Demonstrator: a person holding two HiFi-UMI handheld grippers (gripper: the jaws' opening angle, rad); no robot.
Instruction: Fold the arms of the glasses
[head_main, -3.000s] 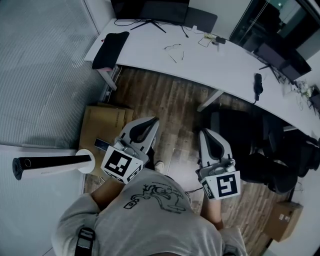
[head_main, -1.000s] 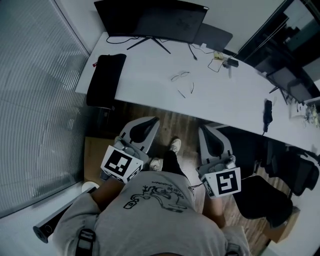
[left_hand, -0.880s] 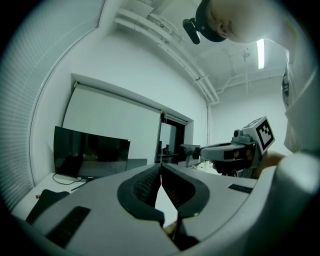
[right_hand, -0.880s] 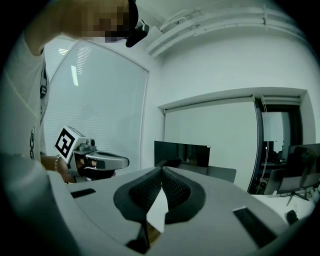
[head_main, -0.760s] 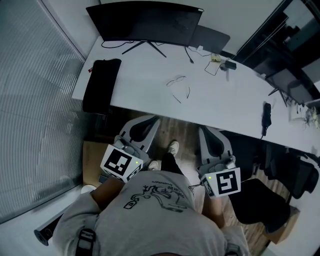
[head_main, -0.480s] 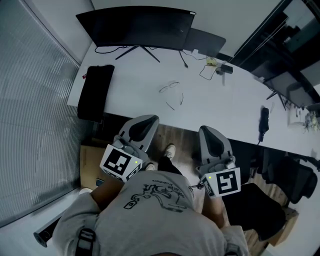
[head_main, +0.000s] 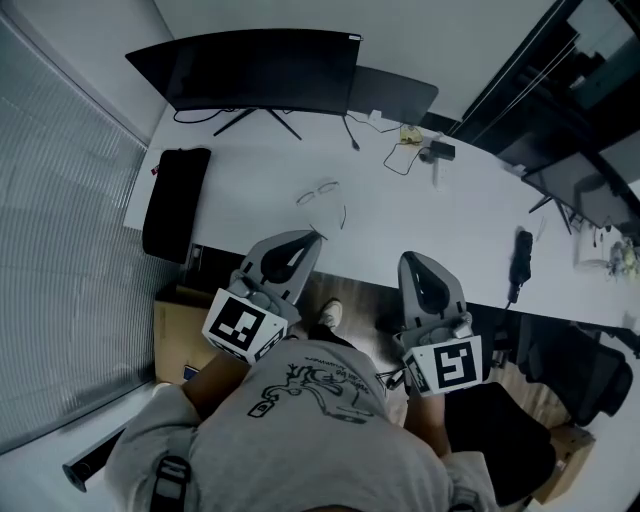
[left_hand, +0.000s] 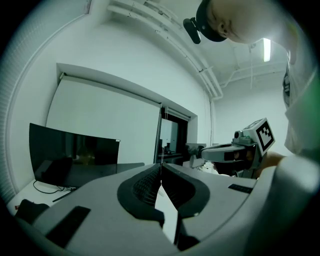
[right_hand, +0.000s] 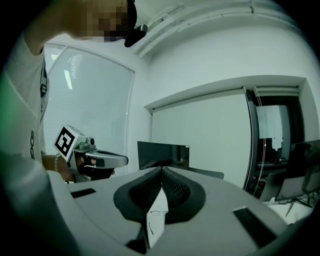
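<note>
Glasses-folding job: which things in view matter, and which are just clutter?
Job:
- glasses, arms unfolded, on the desk
- left gripper, fingers shut, empty
- right gripper, fingers shut, empty

Lying about:
- monitor
- black pad
- dark gadget near the desk's edge
- cardboard box on the floor

- I read this as an office.
- Long white curved worktop (head_main: 450, 220) carries a wide curved monitor (head_main: 250, 68) on a stand, with a second dark screen (head_main: 393, 95) just beside it.
- Loose cables (head_main: 350, 135) trail out from the screens.
- Slatted blinds (head_main: 60, 260) run down the left wall, and a roller blind (left_hand: 100, 117) covers the window behind the monitor.
- Wood-look floor (head_main: 362, 298), a cardboard box (head_main: 172, 335) by the worktop's end, a dark chair seat (head_main: 500, 440) on my right.
</note>
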